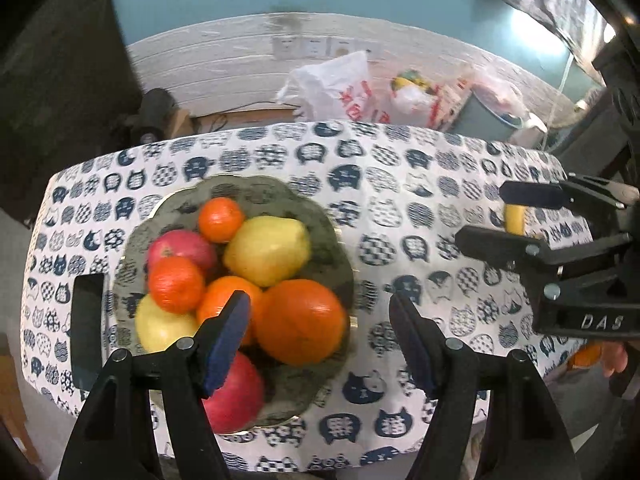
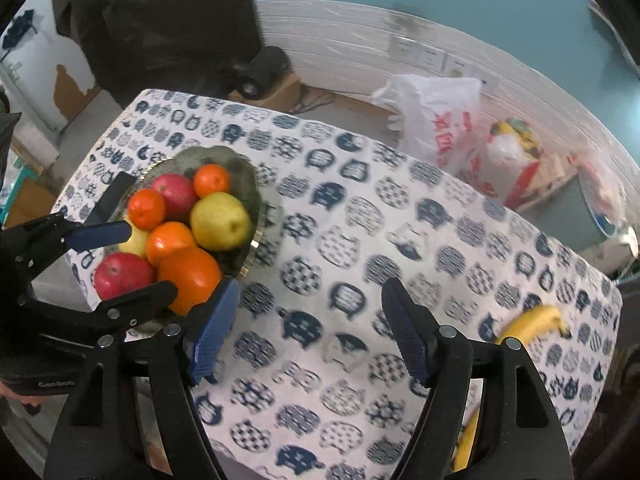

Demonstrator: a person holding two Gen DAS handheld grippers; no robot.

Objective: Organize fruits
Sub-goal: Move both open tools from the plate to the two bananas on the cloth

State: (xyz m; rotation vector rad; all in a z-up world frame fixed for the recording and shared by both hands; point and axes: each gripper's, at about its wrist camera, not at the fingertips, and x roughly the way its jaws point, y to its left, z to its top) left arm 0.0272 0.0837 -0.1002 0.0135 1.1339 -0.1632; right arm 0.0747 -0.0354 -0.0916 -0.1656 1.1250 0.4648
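While both grippers hang over the cat-print tablecloth point(image 2: 360, 240), here's the rundown, everything placed relative to the fruit dish:

Dish: a dark green scalloped fruit dish point(image 1: 320, 248) sits on the cloth, piled with fruit.

Fruit in dish: a big orange point(image 1: 300, 320), a yellow-green pear point(image 1: 268, 248), a red apple point(image 1: 236, 392) at the near edge, another red apple point(image 1: 180, 246) further back, small tangerines point(image 1: 220, 218) and a yellow fruit point(image 1: 160, 328) I can't pin down.

Left gripper: the left gripper point(image 1: 320, 332) is spread wide with nothing between its blue pads. One finger overlaps the dish's near side in the picture, the other is over bare cloth to the right of the dish.

Right gripper: the right gripper point(image 2: 310, 324) is also spread wide and holding nothing, out over the cloth to the right of the dish. In the left wrist view it shows far right of the dish.

Bananas: one banana point(image 2: 536, 320) lies on the cloth well to the right of the dish, near the table's right edge. A second yellow piece point(image 2: 466, 444) peeks out behind the right gripper's finger, mostly hidden.

Writing: "DAS" reads on the right gripper's body point(image 1: 602, 322). The left gripper's body has small lettering too blurry to read.

Behind the dish: white plastic bags point(image 1: 340, 88) with red print (unreadable) on the floor past the table.

Left of dish: a flat black rectangle point(image 1: 86, 328) just beside the dish.
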